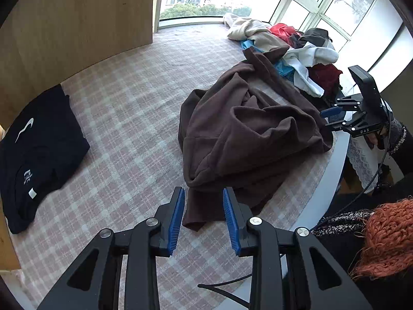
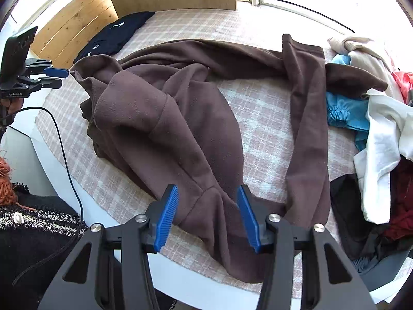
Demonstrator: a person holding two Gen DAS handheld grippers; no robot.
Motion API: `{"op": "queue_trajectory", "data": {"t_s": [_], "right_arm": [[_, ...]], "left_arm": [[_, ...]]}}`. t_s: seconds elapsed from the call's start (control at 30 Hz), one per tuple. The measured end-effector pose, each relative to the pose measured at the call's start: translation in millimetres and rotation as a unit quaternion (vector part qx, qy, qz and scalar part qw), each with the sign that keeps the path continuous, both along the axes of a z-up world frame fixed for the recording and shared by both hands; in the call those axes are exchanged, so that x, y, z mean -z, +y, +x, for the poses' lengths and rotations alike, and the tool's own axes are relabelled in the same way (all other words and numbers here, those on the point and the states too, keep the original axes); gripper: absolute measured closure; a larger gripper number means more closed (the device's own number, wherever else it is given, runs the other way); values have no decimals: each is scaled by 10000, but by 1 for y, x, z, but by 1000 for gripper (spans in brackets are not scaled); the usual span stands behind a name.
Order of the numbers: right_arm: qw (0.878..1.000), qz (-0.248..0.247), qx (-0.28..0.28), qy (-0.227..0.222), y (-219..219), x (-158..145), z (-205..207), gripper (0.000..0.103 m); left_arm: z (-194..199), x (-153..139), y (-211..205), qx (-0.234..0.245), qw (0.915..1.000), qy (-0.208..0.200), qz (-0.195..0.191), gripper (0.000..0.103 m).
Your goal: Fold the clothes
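Nearest in the left wrist view, the left hand-held gripper [image 1: 204,193] is seen with its ribbed blue pads [image 1: 176,222] spread apart and nothing between them, held above the checked pink-and-white cloth [image 1: 124,118] that covers the tabletop [image 1: 320,201]. In the right wrist view, the right hand-held gripper [image 2: 207,191] is likewise spread; a bunched cuff of the brown fleece garment [image 2: 165,118] lies below and between its pads [image 2: 167,217], but no pinch on it can be made out. The garment, soft and matte with a napped surface, is crumpled in rounded folds at the middle of the tabletop, one long sleeve being stretched towards the far side and another strip hanging near the front edge. The white curved rim of the tabletop is exposed at the near side, where a black cable [image 2: 64,155] is draped. Open checked cloth is left between the brown garment and a folded dark navy shirt [image 1: 38,152] with a white swoosh mark, which is laid flat by a wooden panel [image 1: 77,20] on the left. To the right, a loose heap of clothes [image 1: 291,49] in beige, red, blue, white and maroon is piled by the windows [image 1: 335,5]; its separate pieces are hard to tell apart. A knitted orange scarf [image 1: 387,237] and a dark speckled sleeve [image 2: 38,219] are cut off at the picture edges.
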State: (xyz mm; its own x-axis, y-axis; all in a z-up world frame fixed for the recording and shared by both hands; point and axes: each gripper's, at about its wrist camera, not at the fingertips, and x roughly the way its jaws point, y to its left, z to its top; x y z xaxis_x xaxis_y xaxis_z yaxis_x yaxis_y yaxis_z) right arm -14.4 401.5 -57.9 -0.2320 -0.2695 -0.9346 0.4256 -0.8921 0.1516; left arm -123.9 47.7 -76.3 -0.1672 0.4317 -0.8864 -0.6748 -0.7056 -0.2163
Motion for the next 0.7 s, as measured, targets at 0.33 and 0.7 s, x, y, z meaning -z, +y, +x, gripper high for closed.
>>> {"op": "queue_trajectory", "data": {"t_s": [0.33, 0.7], "right_arm": [[9973, -715, 167, -29, -33, 26, -89, 56], [9998, -214, -54, 6, 18, 28, -49, 56]], "left_arm": [[-28, 18, 96, 749, 9969, -142, 215, 72], [-50, -1, 44, -17, 9998, 130, 138, 71]]}}
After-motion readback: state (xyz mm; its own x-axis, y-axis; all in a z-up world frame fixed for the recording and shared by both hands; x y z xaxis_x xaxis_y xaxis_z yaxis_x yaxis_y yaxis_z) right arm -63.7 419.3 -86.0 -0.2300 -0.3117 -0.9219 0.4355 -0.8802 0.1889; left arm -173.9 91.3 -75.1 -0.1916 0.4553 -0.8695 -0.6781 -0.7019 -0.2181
